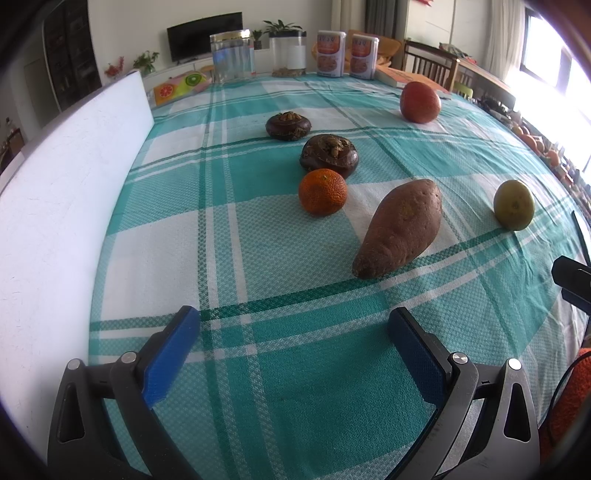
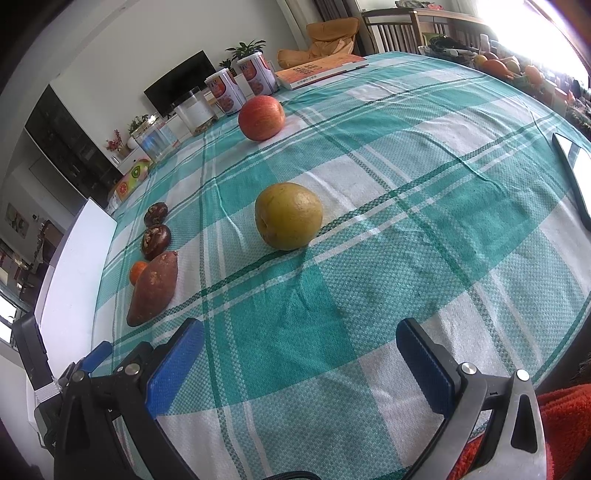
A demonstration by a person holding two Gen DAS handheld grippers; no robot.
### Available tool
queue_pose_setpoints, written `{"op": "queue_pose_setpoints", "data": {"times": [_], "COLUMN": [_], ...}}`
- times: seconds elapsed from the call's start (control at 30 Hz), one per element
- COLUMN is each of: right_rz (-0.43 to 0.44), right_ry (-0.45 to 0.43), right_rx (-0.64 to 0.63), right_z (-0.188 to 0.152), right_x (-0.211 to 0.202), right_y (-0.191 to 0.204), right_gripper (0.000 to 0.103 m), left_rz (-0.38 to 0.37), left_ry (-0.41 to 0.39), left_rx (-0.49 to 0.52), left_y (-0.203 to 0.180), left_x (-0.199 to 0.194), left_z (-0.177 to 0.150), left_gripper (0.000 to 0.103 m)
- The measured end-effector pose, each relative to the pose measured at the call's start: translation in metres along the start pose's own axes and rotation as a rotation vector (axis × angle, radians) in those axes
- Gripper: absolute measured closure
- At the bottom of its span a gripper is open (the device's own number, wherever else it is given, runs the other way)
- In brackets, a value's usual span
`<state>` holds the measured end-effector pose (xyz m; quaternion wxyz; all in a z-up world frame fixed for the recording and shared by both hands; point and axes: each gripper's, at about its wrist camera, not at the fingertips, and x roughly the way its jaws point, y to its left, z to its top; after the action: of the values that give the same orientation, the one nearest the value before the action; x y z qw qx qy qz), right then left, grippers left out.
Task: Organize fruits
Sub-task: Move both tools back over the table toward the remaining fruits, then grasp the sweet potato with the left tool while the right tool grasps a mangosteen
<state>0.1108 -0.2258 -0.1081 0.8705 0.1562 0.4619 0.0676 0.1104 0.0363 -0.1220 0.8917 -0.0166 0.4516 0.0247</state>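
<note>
Straight ahead of the left gripper (image 1: pixel 293 325) lies a sweet potato (image 1: pixel 400 229), its pointed end nearest the fingers. Just beyond it to the left sits a small orange (image 1: pixel 322 192), touching or nearly touching the nearer of two dark water chestnuts (image 1: pixel 328 155); the farther one (image 1: pixel 288 126) sits apart behind it. A yellow-green pear (image 1: pixel 514 205) rests well off to the right, and a red apple (image 1: pixel 420 102) lies far ahead on the right. From the right gripper (image 2: pixel 301 338) the pear (image 2: pixel 289 216) is directly ahead and the apple (image 2: pixel 261 117) farther on.

All of it rests on a teal-and-white checked tablecloth (image 1: pixel 280 369). A white board (image 1: pixel 66 177) stands along the table's left edge. At the far edge stand clear jars (image 1: pixel 232 56), two orange-labelled canisters (image 1: pixel 347 54) and a book (image 2: pixel 320 69); the writing on them is too small to read. Behind are a white wall, a dark television (image 1: pixel 205 36), potted plants, wooden chairs and a bright window on the right.

Both grippers hover above the cloth with their blue-padded fingers spread wide, holding and touching nothing.
</note>
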Motion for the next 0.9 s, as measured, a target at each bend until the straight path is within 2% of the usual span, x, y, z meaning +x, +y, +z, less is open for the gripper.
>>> {"op": "queue_pose_setpoints", "data": {"times": [0.13,0.2,0.27,0.37,0.47,0.53,0.57,0.6,0.67,0.73,0.77,0.8,0.9], "right_rz": [0.006,0.012,0.019,0.022,0.020,0.022,0.024,0.027,0.033,0.037,0.038,0.037,0.038], "right_ry": [-0.002,-0.007,-0.009,-0.003,-0.014,-0.023,-0.025,-0.027,-0.027,-0.023,-0.023,-0.023,-0.025], "right_rx": [0.006,0.014,0.024,0.030,0.028,0.033,0.038,0.043,0.054,0.059,0.059,0.059,0.058], "right_z": [0.000,-0.001,0.000,0.000,-0.001,-0.001,-0.001,-0.001,-0.001,-0.001,-0.001,-0.001,-0.001], "right_x": [0.000,-0.001,-0.001,0.000,-0.002,-0.004,-0.005,-0.006,-0.006,-0.005,-0.005,-0.005,-0.005], "right_y": [-0.001,-0.004,-0.006,-0.006,-0.006,-0.008,-0.009,-0.010,-0.012,-0.013,-0.013,-0.013,-0.013], "right_gripper": [0.000,0.000,0.000,0.000,0.000,0.000,0.000,0.000,0.000,0.000,0.000,0.000,0.000], "left_rz": [-0.029,-0.104,-0.157,-0.167,-0.189,-0.191,-0.191,-0.187,-0.182,-0.162,-0.142,-0.135,-0.180], "left_ry": [0.013,0.037,0.050,0.026,0.045,0.075,0.093,0.111,0.125,0.120,0.110,0.105,0.120], "left_rx": [-0.001,0.009,0.047,0.138,0.195,0.215,0.221,0.225,0.225,0.227,0.226,0.222,0.166], "left_y": [0.002,-0.002,-0.013,-0.036,-0.054,-0.062,-0.066,-0.068,-0.069,-0.069,-0.068,-0.066,-0.054], "left_x": [-0.001,-0.002,-0.004,-0.007,0.001,0.011,0.016,0.020,0.025,0.025,0.024,0.023,0.020], "left_z": [0.002,0.009,0.020,0.038,0.052,0.058,0.060,0.061,0.061,0.060,0.060,0.060,0.057], "left_gripper": [0.002,0.003,0.003,0.003,0.004,0.011,0.025,0.031,0.031,0.038,0.050,0.055,0.056]}}
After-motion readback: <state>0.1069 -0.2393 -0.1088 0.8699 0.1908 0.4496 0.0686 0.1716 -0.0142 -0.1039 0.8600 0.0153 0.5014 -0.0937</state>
